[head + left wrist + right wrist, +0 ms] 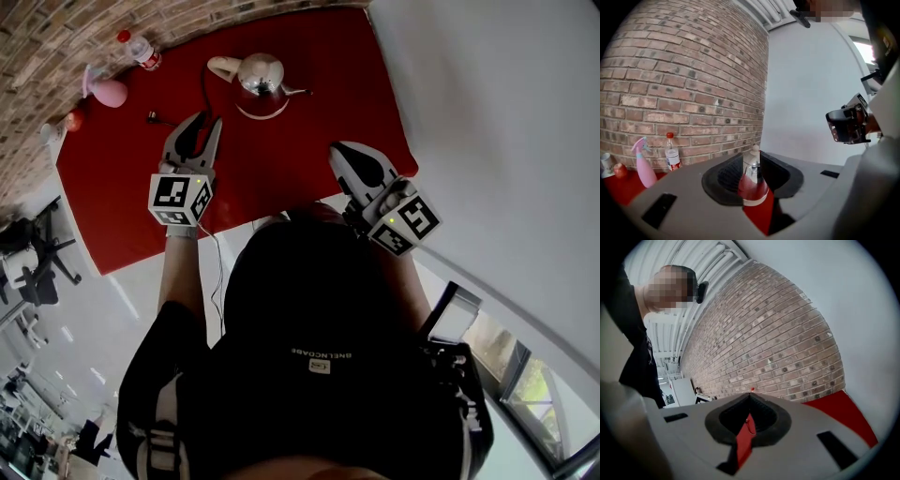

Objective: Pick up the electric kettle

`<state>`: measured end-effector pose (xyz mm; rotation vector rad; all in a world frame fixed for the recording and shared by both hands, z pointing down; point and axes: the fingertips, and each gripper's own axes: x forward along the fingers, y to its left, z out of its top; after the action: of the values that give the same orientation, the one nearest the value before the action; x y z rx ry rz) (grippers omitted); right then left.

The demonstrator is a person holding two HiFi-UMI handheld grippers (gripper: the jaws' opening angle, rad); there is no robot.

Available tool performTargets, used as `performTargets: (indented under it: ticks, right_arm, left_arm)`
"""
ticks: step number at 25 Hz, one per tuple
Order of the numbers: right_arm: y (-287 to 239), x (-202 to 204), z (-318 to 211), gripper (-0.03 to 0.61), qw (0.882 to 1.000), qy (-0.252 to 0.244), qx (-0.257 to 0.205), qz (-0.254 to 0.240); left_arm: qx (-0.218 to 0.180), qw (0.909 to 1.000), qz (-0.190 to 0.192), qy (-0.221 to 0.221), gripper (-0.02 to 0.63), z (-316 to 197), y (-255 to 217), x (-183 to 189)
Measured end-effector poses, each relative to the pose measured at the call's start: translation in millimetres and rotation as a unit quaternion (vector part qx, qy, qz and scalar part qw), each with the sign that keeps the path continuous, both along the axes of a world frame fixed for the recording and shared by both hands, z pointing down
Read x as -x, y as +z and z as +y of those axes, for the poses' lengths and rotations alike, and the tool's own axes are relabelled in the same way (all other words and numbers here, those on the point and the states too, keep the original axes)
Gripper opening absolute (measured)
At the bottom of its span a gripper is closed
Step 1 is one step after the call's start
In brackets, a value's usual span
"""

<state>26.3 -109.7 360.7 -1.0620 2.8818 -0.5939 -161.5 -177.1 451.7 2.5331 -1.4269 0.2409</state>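
The electric kettle [261, 82] is chrome with a cream handle on its left and a spout on its right. It stands upright at the far side of the red cloth [131, 178]. My left gripper [206, 123] hovers over the cloth short of the kettle and to its left, open and empty. In the left gripper view the kettle [753, 174] shows through the gap between the jaws of that gripper [752, 185]. My right gripper [349, 157] is at the cloth's near right edge, its jaws together, holding nothing. The right gripper [750, 401] faces the brick wall.
A pink spray bottle [108, 92], a water bottle [142, 52], a red apple [73, 120] and a cup [49, 132] stand along the cloth's far left by the brick wall [56, 37]. A black cord [202, 94] with a plug [152, 117] runs from the kettle.
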Motion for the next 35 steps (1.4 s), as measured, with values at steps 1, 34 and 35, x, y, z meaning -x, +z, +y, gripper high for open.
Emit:
performTargets:
  ticks: [1,34,35]
  right_arm:
    - [2,-1,-2,0.003,1.0,0.001,0.001,0.002]
    - [67,-3,-30,0.002,0.997,0.018,0.078,0.02]
    - [69,-3,-31,0.002,0.996,0.019,0.08,0.02]
  left_arm:
    - [0.001,1.0,-0.002,-0.003,0.104,-5,5,1]
    - [0.057,0.9932,-0.084,-0.058,0.221,-140,154,33]
    - [0.057,0.9932,-0.084,-0.057,0.222,-144,156,33]
